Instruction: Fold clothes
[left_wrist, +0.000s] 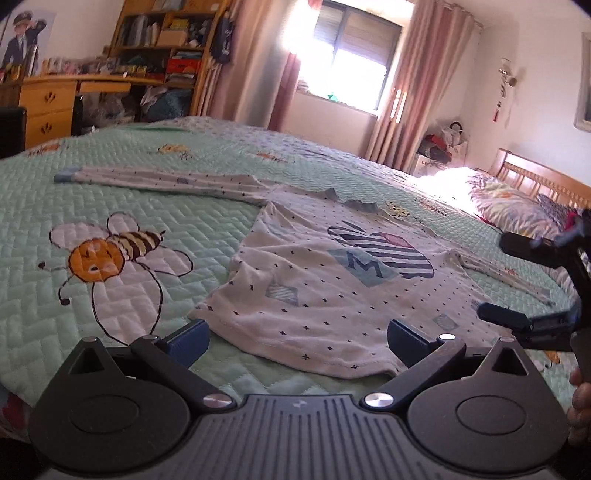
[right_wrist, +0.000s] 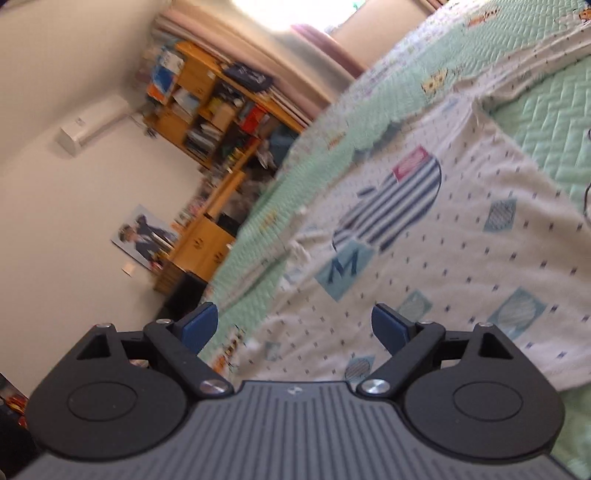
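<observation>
From the left wrist, the left gripper has its jaws spread wide and empty just short of the hem of a white long-sleeved shirt lying flat on the green quilted bed. The right gripper hangs at the far right, jaws apart.

From the right wrist, the right gripper is wide open, holding nothing, above the shirt.
</observation>
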